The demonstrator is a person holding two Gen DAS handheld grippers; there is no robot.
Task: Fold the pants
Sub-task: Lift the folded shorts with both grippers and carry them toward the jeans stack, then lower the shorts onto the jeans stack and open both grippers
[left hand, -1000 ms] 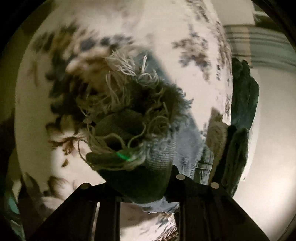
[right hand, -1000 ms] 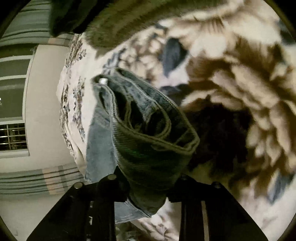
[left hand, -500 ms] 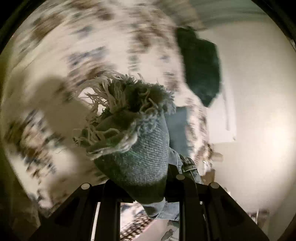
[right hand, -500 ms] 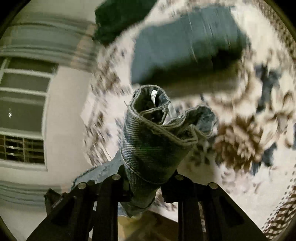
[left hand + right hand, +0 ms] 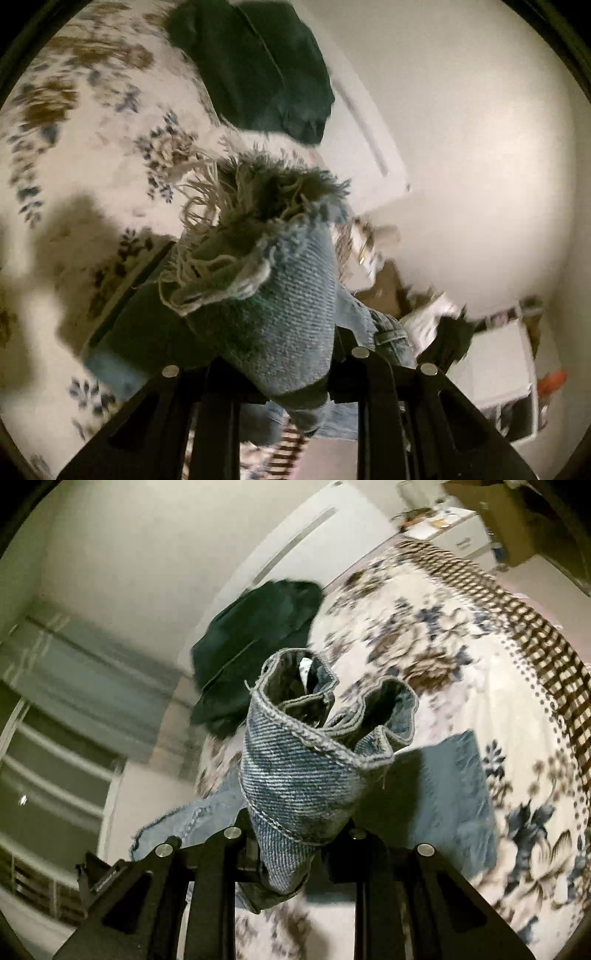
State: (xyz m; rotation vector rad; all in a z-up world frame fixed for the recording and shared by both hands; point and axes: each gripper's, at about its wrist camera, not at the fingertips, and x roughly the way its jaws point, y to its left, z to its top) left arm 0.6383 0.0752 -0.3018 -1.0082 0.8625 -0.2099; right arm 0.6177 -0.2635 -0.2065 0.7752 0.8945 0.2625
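Note:
The pants are light blue jeans. My left gripper is shut on their frayed leg hem, which bunches up between the fingers with loose threads sticking out. My right gripper is shut on the stitched waistband end, folded into a thick roll. Both grippers hold the jeans lifted above the floral bedspread. The rest of the jeans hangs below each gripper, and a flat part lies on the bed in the right wrist view.
A dark green folded garment lies at the bed's far edge; it also shows in the right wrist view. A white wall and cluttered shelves stand beyond. A window is on the left. The bedspread has a checked border.
Both grippers have risen and tilted away from the bedspread with the jeans still held. The views now take in the wall, window and the dark garment farther off.

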